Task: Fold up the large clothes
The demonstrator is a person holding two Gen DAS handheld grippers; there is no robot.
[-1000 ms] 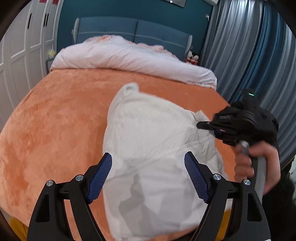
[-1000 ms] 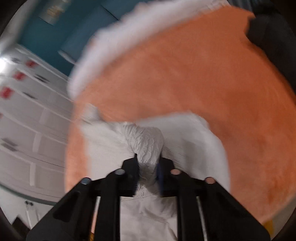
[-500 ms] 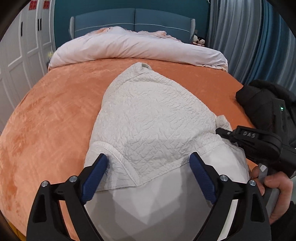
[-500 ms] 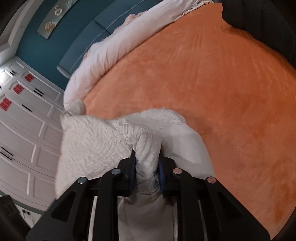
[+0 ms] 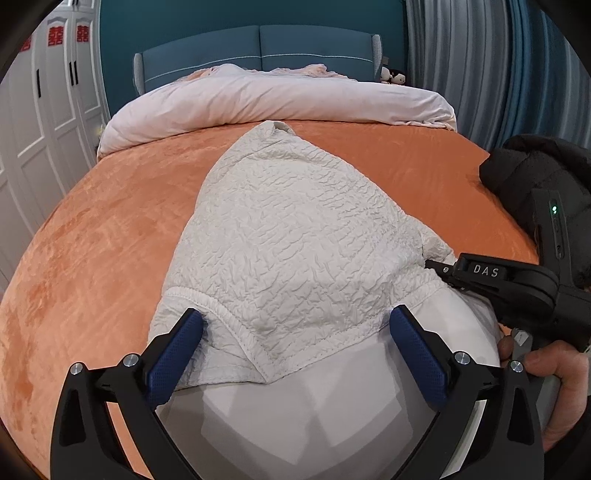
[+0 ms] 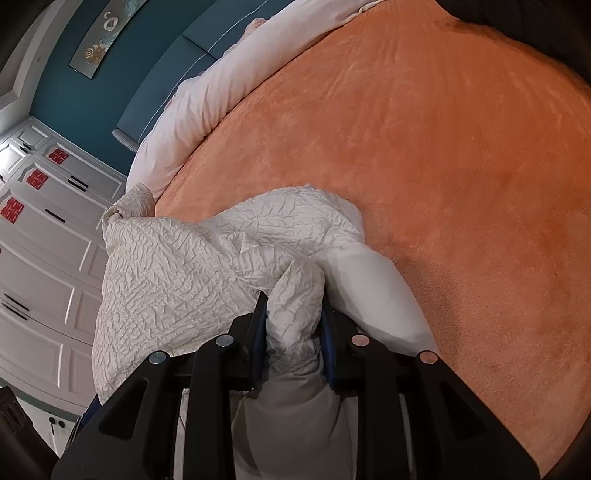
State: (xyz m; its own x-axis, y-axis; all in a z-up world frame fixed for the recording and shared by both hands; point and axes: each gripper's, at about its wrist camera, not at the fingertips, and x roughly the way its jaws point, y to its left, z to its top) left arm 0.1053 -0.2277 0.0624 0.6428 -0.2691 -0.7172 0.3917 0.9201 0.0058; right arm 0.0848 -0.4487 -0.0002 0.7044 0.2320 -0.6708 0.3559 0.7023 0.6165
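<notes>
On orange bedspread (image 5: 92, 240), cream garment (image 5: 295, 240) bunched in clenched right tool (image 6: 293, 328), left tool (image 5: 295, 354) spread wide, near hem cut off.

Near end of the white garment (image 5: 295, 251) under the picture's bottom edge, behind the left tool (image 5: 295, 354).

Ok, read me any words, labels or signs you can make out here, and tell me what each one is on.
"DAS": white letters on the black body of the right gripper, which is shut on the white garment.
"囍": red double-happiness signs on the white wardrobe doors; red squares also show on them in the right wrist view.
Wall picture: leaf motifs only, no readable text.
</notes>
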